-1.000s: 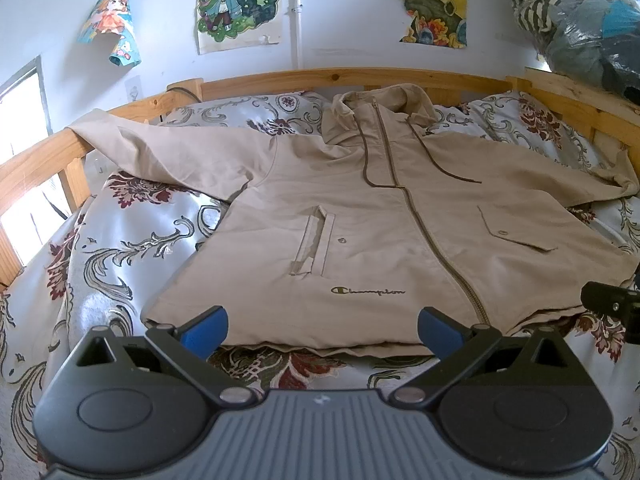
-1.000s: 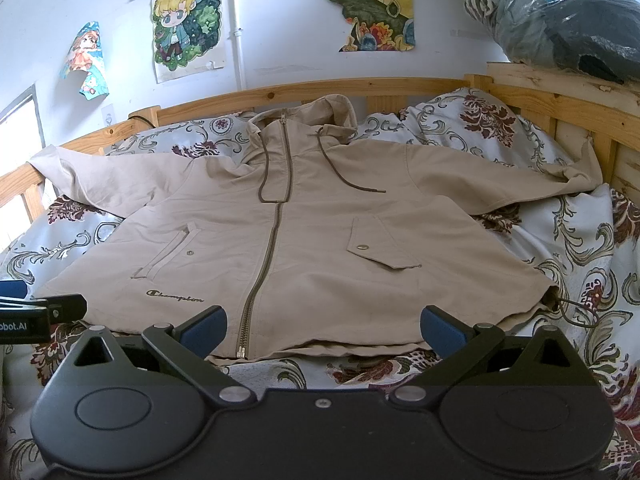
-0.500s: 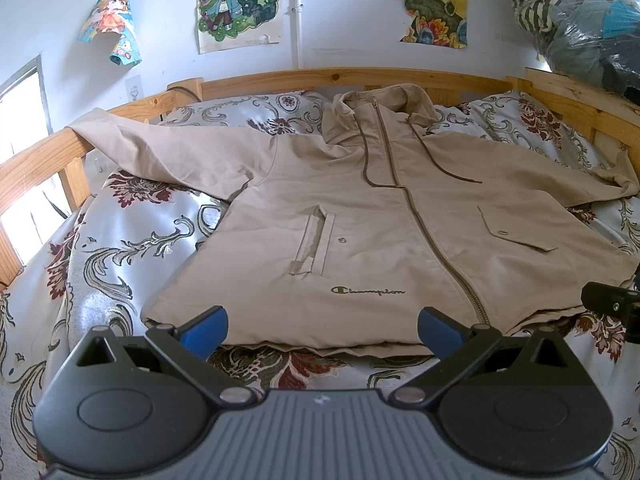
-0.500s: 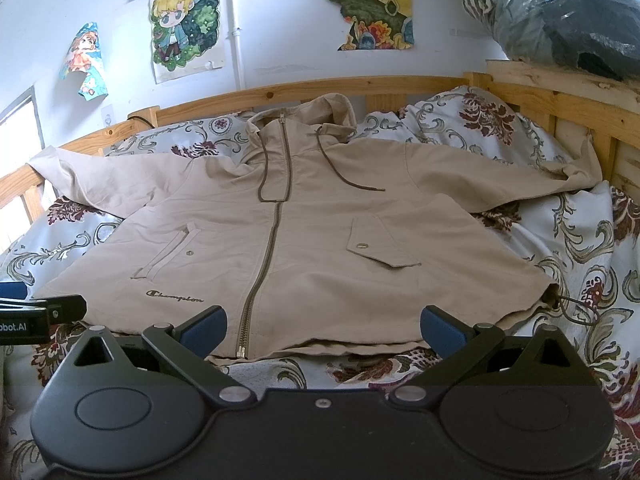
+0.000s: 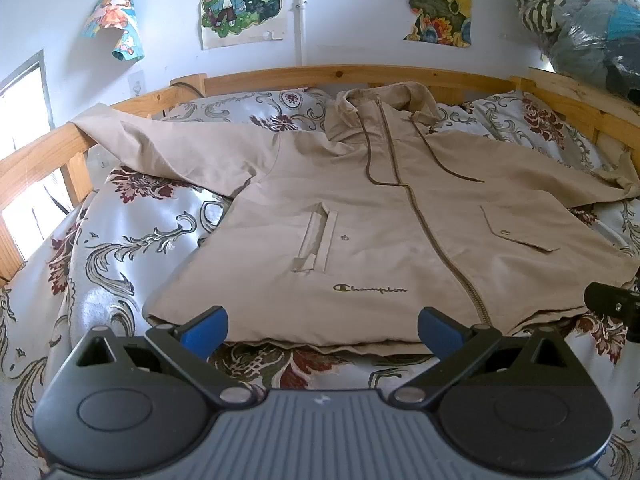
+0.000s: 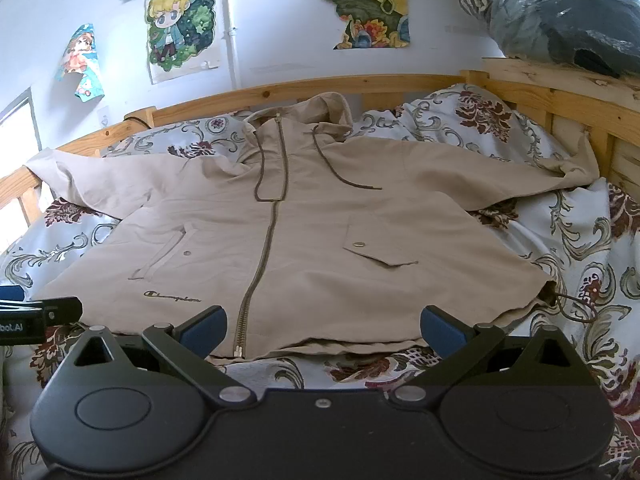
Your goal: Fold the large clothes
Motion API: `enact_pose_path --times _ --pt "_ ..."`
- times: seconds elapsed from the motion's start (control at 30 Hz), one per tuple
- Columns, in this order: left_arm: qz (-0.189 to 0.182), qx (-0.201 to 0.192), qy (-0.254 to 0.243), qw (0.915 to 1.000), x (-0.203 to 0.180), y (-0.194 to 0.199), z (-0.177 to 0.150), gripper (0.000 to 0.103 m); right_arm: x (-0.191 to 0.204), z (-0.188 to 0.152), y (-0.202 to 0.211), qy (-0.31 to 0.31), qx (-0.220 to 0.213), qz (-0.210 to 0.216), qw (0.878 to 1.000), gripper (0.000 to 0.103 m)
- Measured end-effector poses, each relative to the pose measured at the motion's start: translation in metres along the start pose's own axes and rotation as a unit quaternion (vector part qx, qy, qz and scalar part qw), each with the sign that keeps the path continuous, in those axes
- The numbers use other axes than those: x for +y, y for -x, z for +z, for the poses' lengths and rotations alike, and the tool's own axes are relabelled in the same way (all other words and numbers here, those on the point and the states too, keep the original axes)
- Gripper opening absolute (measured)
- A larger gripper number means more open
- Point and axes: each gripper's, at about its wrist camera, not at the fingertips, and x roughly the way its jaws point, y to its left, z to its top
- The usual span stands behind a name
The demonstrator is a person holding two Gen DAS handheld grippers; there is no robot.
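Note:
A beige hooded zip jacket [image 5: 384, 232] [image 6: 304, 248] lies face up and spread flat on the bed, hood toward the headboard, both sleeves stretched out sideways. Its left sleeve [image 5: 160, 148] drapes over the wooden side rail. My left gripper [image 5: 322, 326] hovers open just before the hem, left of the zipper, with nothing between its blue pads. My right gripper [image 6: 322, 326] is open too, in front of the hem near the zipper's lower end [image 6: 239, 350]. Each gripper's tip shows at the edge of the other's view.
The bed has a floral quilt [image 5: 120, 248] and a wooden frame [image 5: 360, 74] around it. A bulging plastic bag of clothes [image 6: 560, 12] sits on the rail at the upper right. Posters hang on the white wall [image 5: 240, 4]. A window [image 5: 24, 160] is at the left.

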Motion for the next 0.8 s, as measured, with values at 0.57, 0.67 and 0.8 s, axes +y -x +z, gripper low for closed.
enact_pose_path --times 0.57,0.67,0.8 --pt "0.017 0.042 -0.059 0.9972 -0.02 -0.015 0.012 0.102 0.002 0.003 0.006 -0.019 -0.001 -0.004 1.0 0.102" --pt "0.011 0.049 -0.077 0.9958 -0.026 -0.018 0.023 0.102 0.001 0.004 0.006 -0.025 -0.006 -0.006 1.0 0.102" --pt "0.002 0.053 -0.117 0.9917 -0.035 -0.02 0.039 0.102 -0.006 0.008 0.005 -0.044 -0.009 -0.007 0.999 0.102"
